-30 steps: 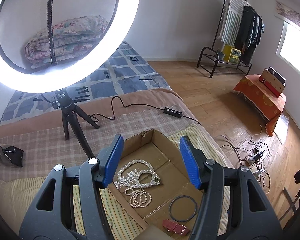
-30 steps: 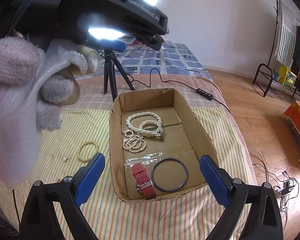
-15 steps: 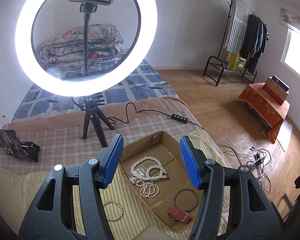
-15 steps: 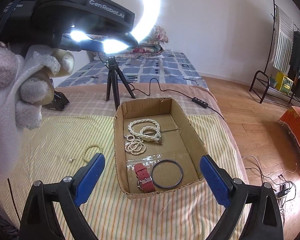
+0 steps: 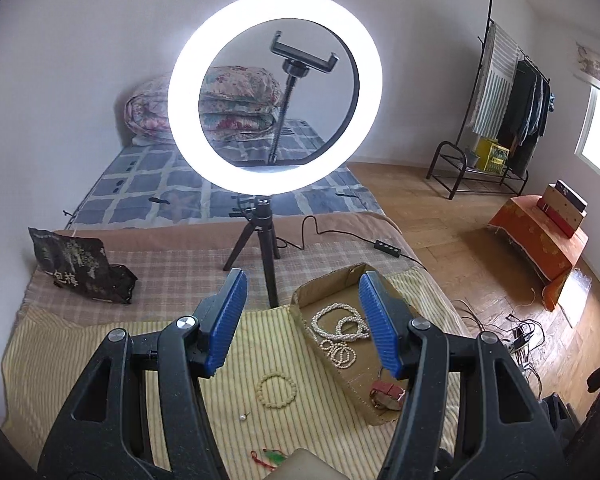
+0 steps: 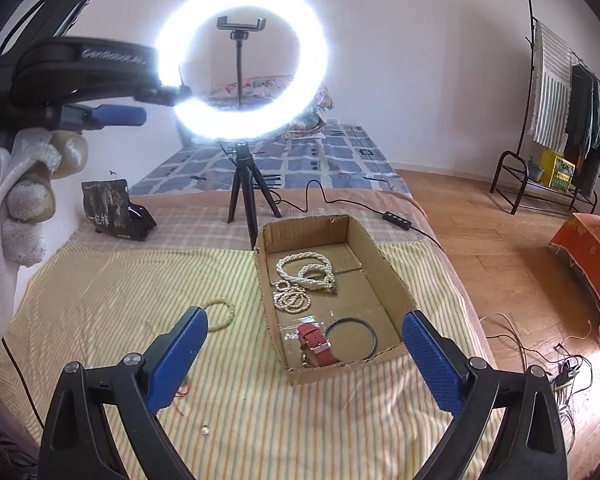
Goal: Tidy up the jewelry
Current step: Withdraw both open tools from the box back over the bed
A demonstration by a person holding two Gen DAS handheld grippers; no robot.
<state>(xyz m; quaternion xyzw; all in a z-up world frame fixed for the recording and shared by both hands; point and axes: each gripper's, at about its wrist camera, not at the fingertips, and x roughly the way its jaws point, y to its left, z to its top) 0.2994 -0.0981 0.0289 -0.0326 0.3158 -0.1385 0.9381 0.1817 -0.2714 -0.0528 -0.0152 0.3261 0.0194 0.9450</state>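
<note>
A cardboard box sits on the striped cloth and holds pearl necklaces, a red watch and a dark bangle. The box also shows in the left wrist view with the pearls and watch. A cream bead bracelet lies on the cloth left of the box; it shows in the right wrist view too. A small pearl earring lies nearby. My left gripper is open and empty, high above the cloth. My right gripper is open and empty before the box.
A lit ring light on a tripod stands behind the box, its cable trailing right. A dark bag sits at the back left. A red and green trinket lies near the front edge. The bed edge drops to wooden floor on the right.
Both grippers have pulled back and up from the box. The left view has swung left, so the bead bracelet and earring on the cloth now show. Both grippers stay open.
</note>
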